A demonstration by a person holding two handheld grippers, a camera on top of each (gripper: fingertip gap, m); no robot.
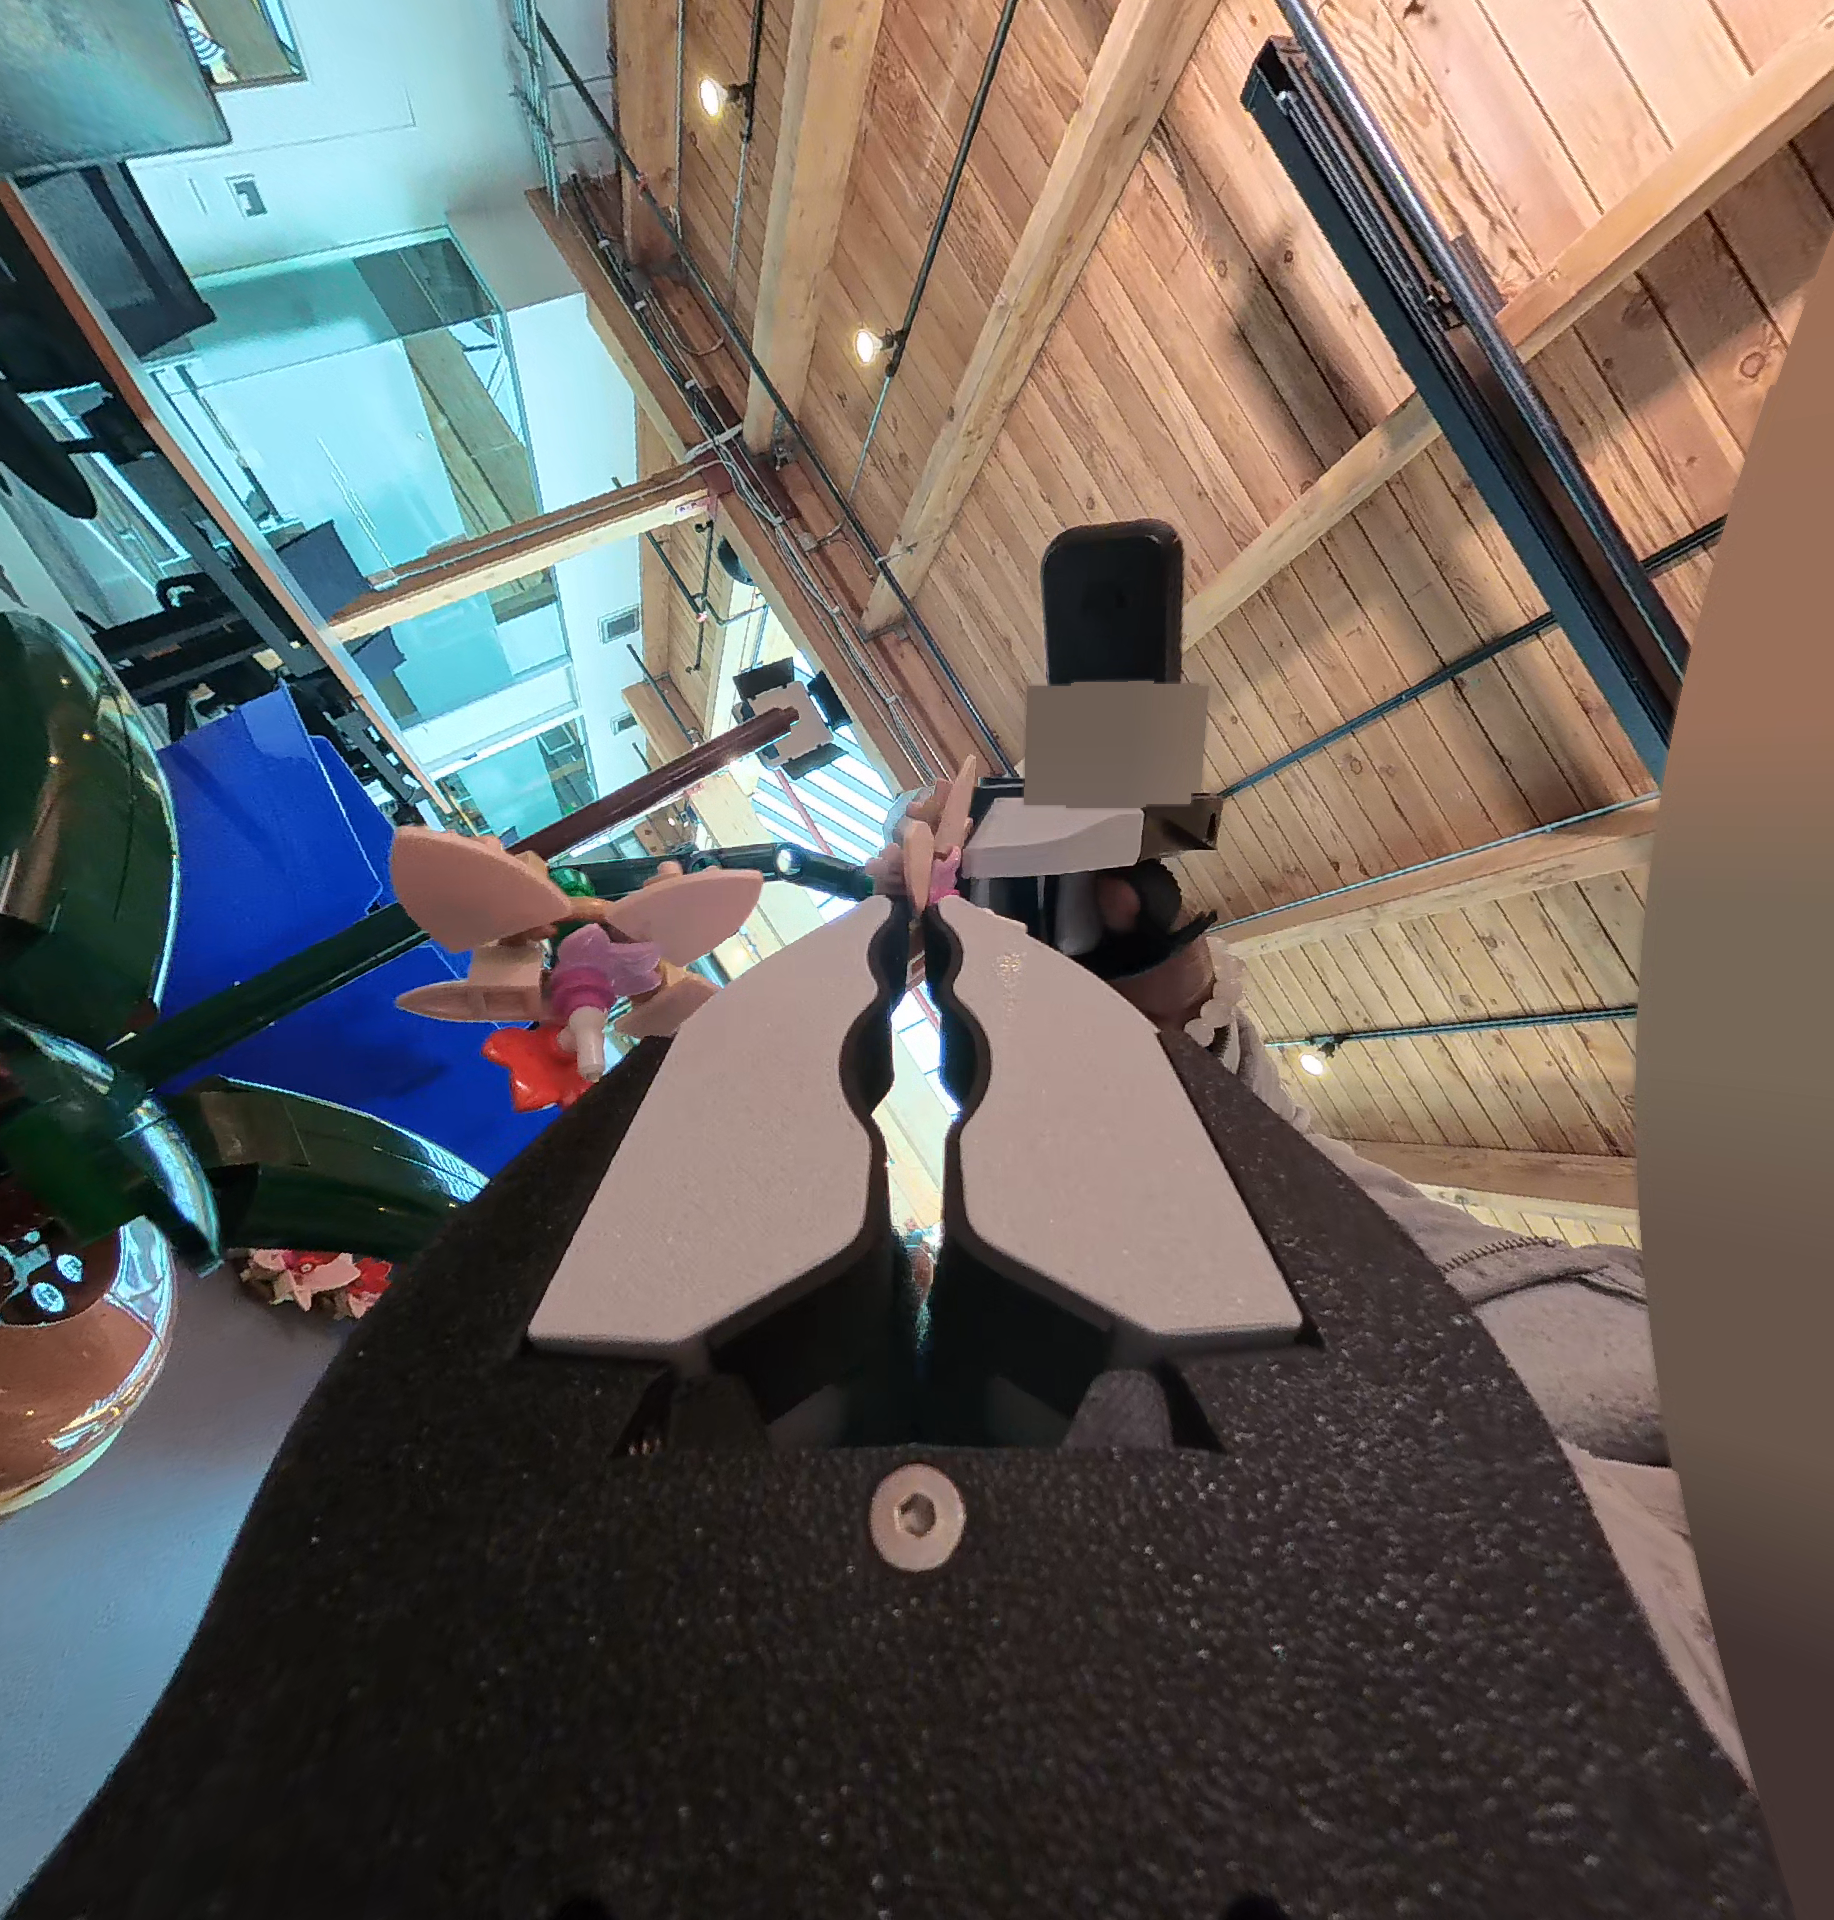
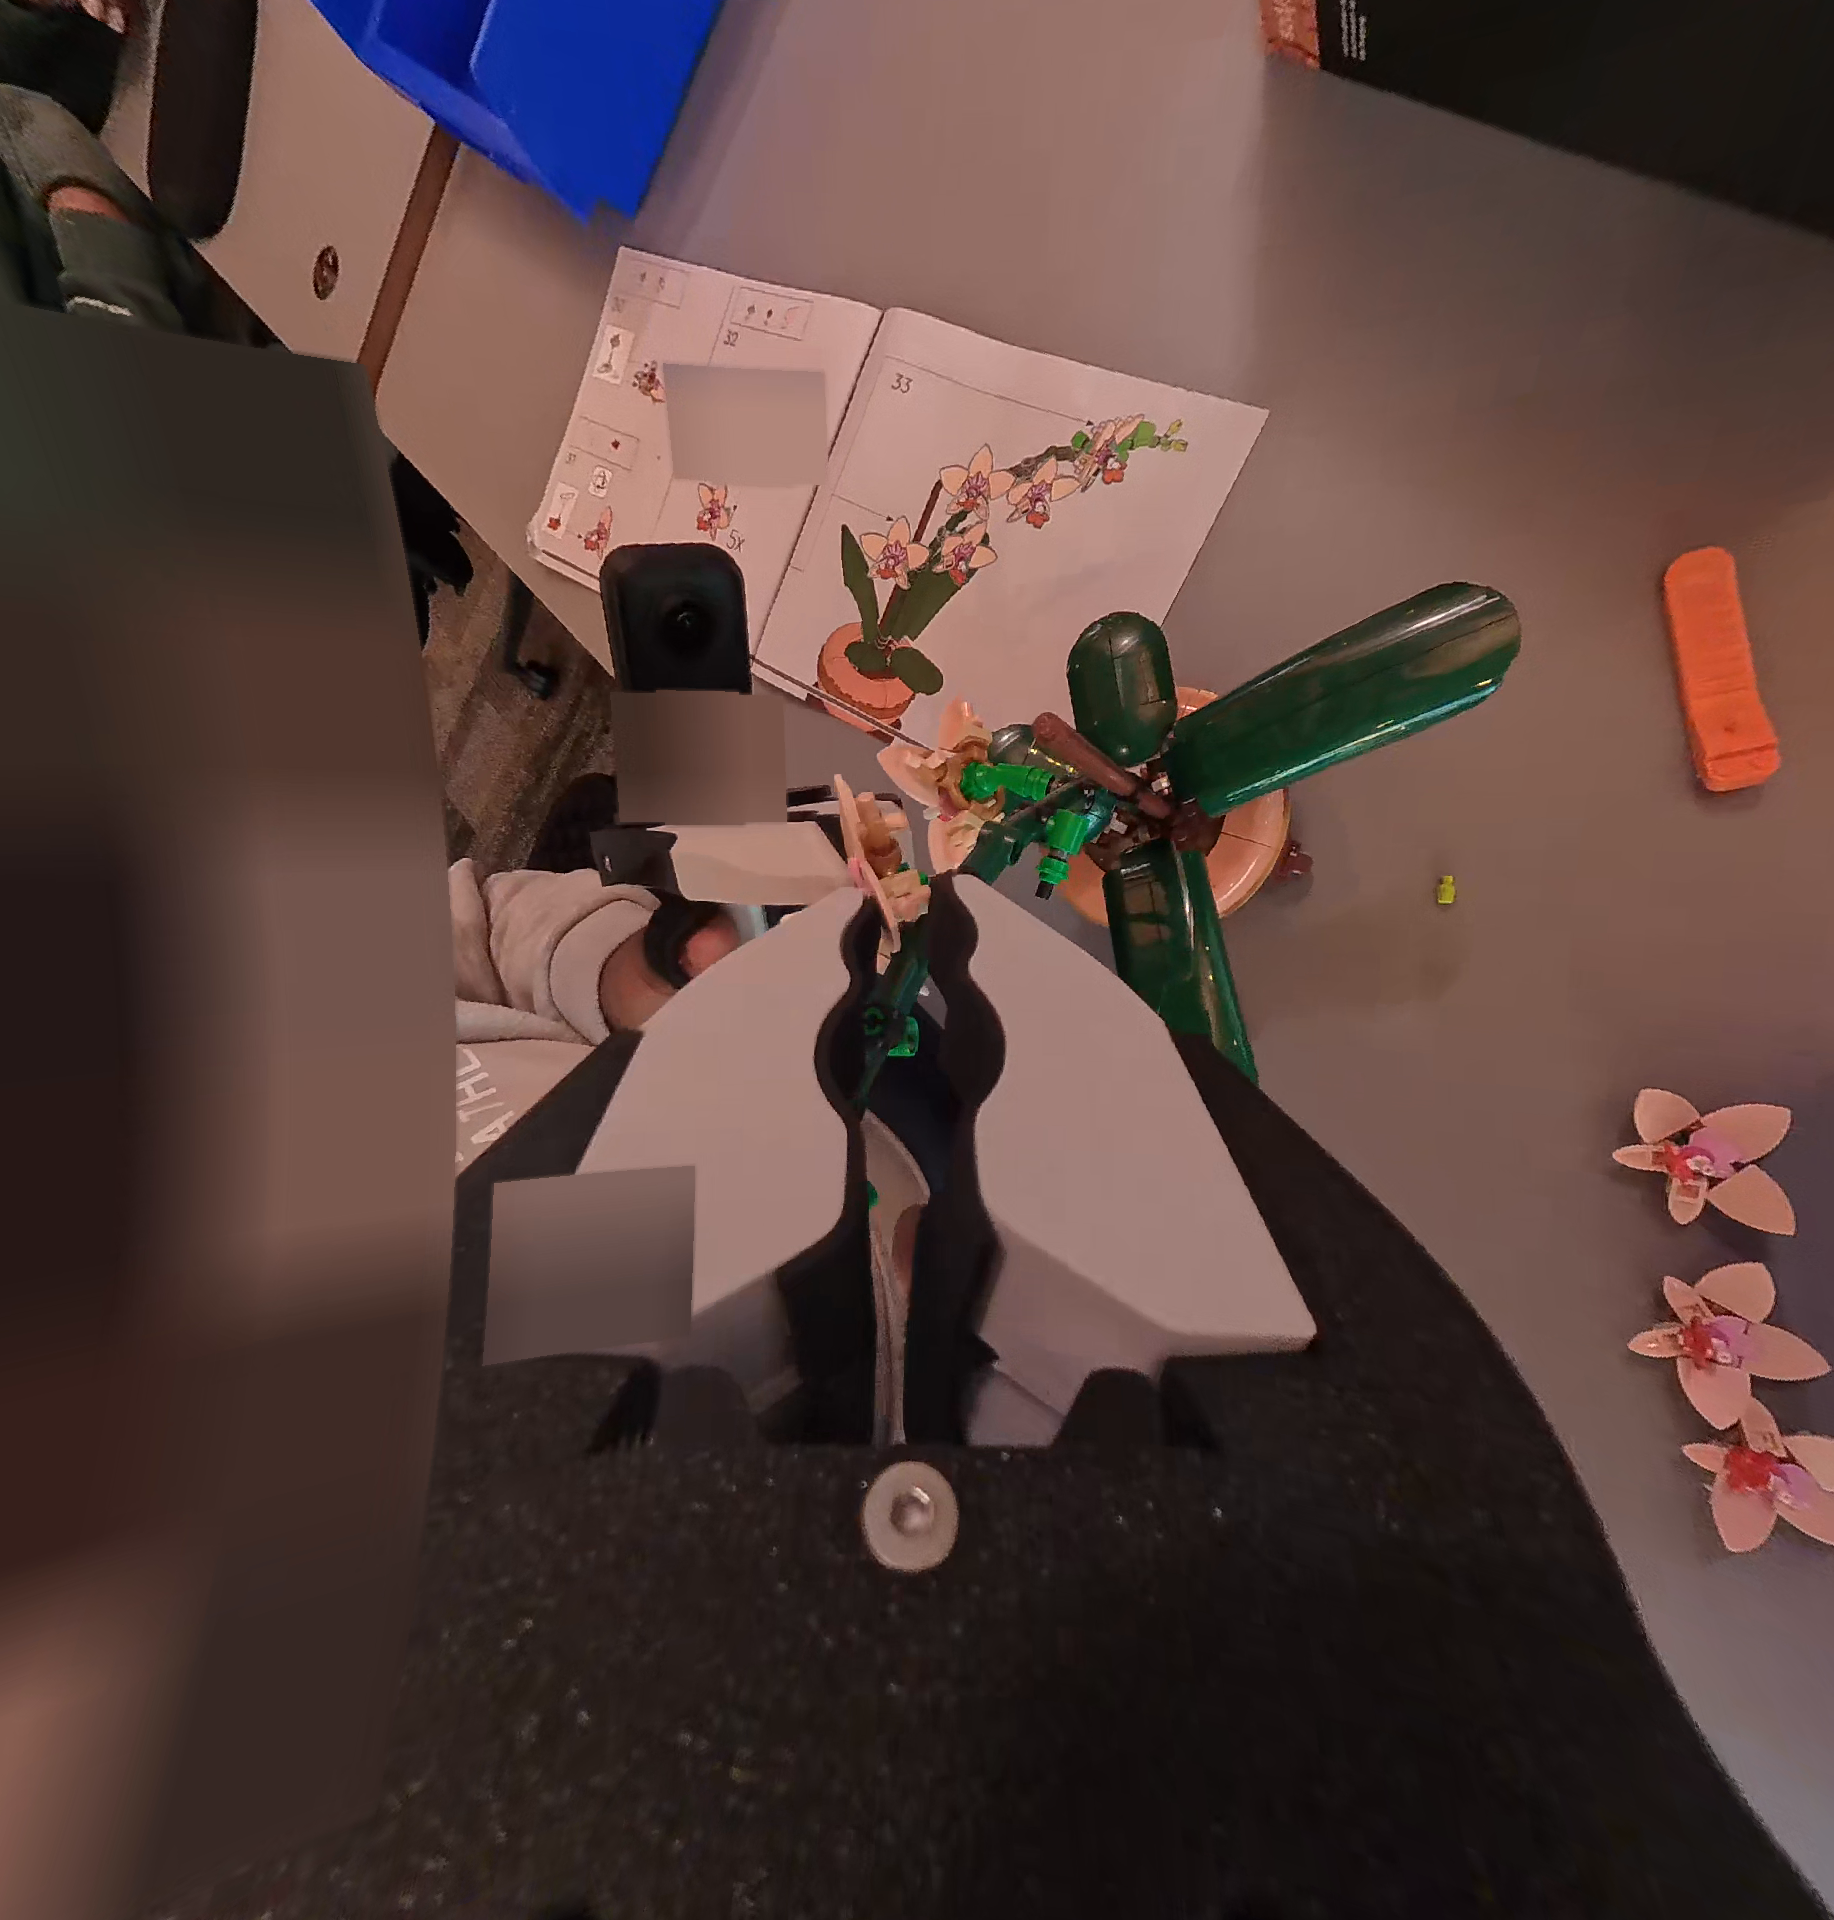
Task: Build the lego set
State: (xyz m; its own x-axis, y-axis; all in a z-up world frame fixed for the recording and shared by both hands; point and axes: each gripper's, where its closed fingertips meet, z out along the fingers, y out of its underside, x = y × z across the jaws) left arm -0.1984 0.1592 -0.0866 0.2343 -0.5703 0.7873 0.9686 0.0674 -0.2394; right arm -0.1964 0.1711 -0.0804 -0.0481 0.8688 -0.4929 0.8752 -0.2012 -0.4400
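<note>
Pink-petalled orchid blossom (image 1: 928, 847), item one: I have it pinched at the tips of my left gripper (image 1: 918, 920), jaws nearly together, held up against the timber ceiling (image 1: 1152, 312). Item two, dark green stem (image 2: 897, 997): my right gripper (image 2: 908, 909) is closed around it, above the lego orchid's tan pot (image 2: 1251, 847) on the grey table (image 2: 1412, 312). Three loose blossoms (image 2: 1713, 1340), an orange brick separator (image 2: 1718, 670) and the open instruction booklet (image 2: 1017, 488) lie nearby.
</note>
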